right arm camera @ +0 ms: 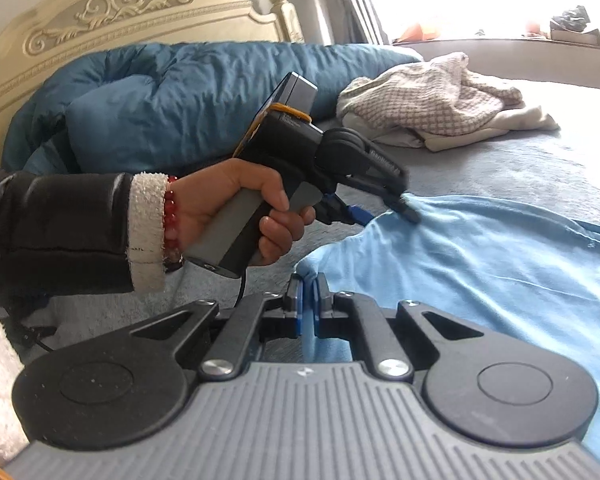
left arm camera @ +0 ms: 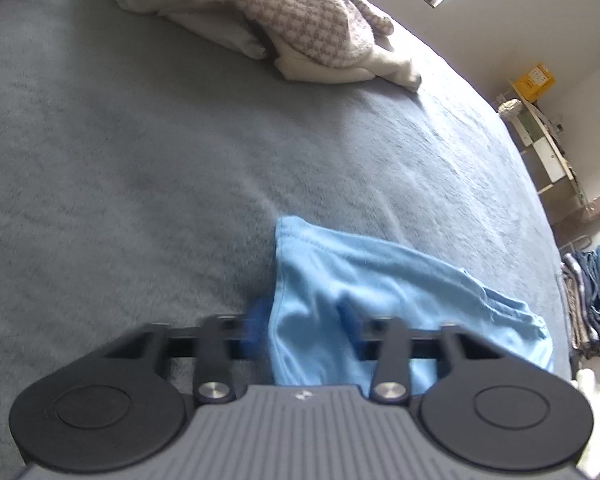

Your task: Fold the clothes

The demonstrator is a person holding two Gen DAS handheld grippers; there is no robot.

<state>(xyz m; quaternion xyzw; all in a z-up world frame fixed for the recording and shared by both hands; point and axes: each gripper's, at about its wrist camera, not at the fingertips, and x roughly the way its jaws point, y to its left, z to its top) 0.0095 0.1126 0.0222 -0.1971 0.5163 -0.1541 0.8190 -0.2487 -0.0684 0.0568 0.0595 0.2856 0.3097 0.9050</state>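
Two blurred fingers [left arm camera: 256, 320] of the left gripper [left arm camera: 302, 320] stand apart at the bottom of the left wrist view, unclenched, with a fold of the light-blue shirt [left arm camera: 380, 288] between them. The shirt lies lower right of centre on the grey blanket [left arm camera: 140, 160]. A checked knit pile [left arm camera: 280, 8] sits at the top, and a stack of folded clothes [left arm camera: 592, 300] shows at the right edge.

In the right wrist view, the right gripper [right arm camera: 308, 300] at bottom centre is clenched on an edge of the shirt [right arm camera: 480, 280], which spreads across the right half of the frame. Left of centre a hand [right arm camera: 228, 208] in a black sleeve [right arm camera: 60, 224] holds the left gripper [right arm camera: 384, 214], its tips down at the shirt's upper edge. A teal duvet [right arm camera: 180, 92] and carved headboard [right arm camera: 120, 12] fill the upper left; the knit pile [right arm camera: 428, 96] lies upper right.
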